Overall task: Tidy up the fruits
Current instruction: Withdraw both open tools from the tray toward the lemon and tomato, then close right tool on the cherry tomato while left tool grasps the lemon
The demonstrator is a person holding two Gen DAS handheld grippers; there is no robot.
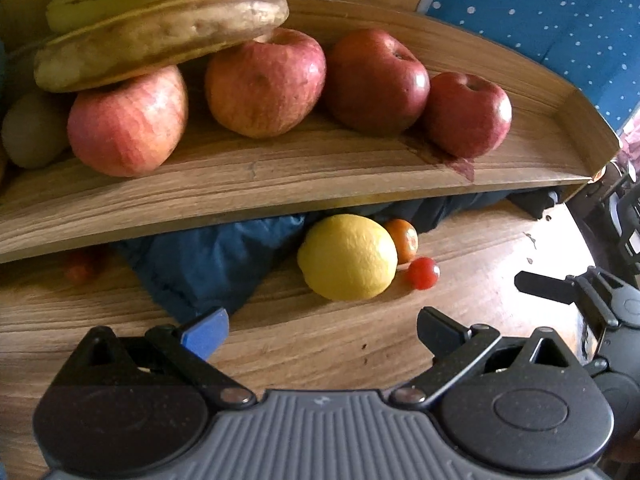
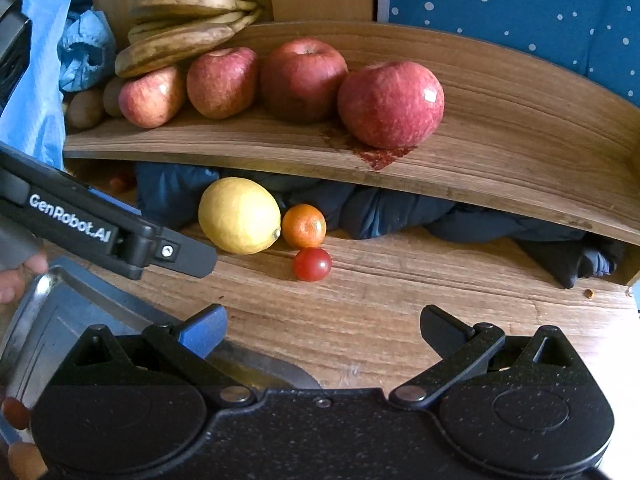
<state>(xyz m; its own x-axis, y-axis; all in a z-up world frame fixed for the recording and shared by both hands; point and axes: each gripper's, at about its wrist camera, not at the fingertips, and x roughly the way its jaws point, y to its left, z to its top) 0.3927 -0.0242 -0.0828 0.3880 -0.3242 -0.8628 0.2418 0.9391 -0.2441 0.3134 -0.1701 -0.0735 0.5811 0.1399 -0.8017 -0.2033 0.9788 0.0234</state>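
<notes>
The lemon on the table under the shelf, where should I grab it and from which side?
Grip the lemon across its short middle, fingers on its left and right flanks, coming in low from the front. The shelf overhangs it, blocking a top approach, and the small orange touches its right end, so probably slide that finger in ahead of the orange. Both grippers are open and empty.

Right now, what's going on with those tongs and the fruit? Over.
Left tongs open, empty. Right tongs open, empty. Yellow lemon, small orange citrus, red cherry tomato on wooden table under shelf. Crumpled dark blue cloth behind them.
</notes>
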